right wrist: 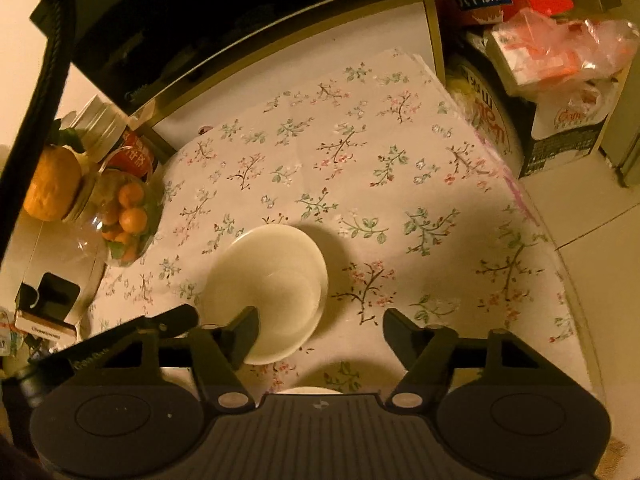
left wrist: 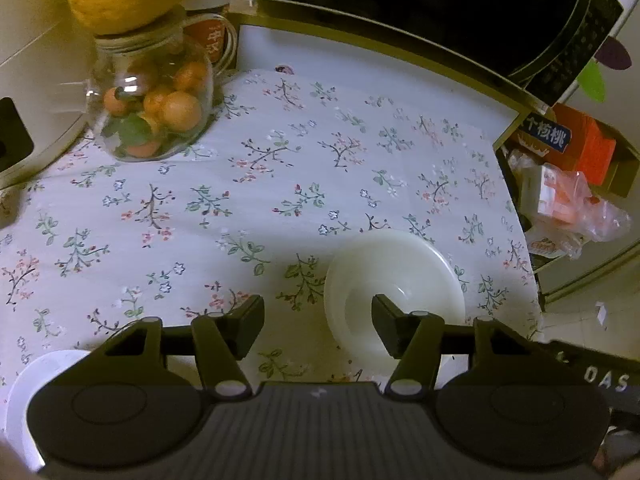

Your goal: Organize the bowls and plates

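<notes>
White bowl (left wrist: 394, 292) sits on the floral cloth (left wrist: 280, 184), behind the left gripper (left wrist: 318, 330)'s far finger; both it and the right gripper (right wrist: 320, 340) stand spread, empty, probably lining up a grab.

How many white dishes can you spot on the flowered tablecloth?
3, perhaps more hidden: a bowl on a plate mid-table, a white dish at the near left edge, and a rim peeking past the right claw.

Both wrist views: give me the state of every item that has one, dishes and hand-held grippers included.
White bowl: upright on the floral tablecloth, empty, not gripped.
Glass jar: upright, holding small oranges.
Left hand-held gripper: open, nothing between its fingers.
Right hand-held gripper: open, empty.
</notes>
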A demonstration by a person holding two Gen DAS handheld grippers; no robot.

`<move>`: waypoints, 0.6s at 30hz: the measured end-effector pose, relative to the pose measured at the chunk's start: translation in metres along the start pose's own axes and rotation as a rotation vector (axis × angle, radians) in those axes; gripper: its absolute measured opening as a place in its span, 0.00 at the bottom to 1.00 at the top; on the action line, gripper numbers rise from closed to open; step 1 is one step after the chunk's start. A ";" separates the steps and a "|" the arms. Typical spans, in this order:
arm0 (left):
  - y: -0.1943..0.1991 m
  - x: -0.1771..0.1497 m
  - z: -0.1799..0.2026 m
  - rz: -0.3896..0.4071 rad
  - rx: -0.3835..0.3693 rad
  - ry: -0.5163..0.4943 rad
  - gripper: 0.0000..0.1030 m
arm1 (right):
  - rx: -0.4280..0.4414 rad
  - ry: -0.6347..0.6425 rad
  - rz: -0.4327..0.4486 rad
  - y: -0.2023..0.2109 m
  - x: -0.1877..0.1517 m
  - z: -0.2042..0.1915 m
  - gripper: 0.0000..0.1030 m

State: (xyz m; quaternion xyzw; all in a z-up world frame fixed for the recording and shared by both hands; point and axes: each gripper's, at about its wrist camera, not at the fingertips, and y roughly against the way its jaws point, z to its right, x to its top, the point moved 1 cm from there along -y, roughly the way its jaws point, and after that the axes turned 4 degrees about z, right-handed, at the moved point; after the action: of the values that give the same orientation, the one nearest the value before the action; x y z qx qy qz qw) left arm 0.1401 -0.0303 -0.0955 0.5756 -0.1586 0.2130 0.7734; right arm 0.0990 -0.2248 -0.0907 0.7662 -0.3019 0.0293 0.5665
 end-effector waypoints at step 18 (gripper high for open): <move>-0.032 0.002 0.006 -0.051 -0.012 0.001 0.33 | -0.025 -0.020 -0.057 -0.034 0.001 0.003 0.38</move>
State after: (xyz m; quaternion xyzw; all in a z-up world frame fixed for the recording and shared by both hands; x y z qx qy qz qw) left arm 0.1583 -0.0439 -0.1196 0.5747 -0.1449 0.1926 0.7821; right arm 0.1162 -0.2217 -0.1202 0.7675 -0.2860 0.0017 0.5737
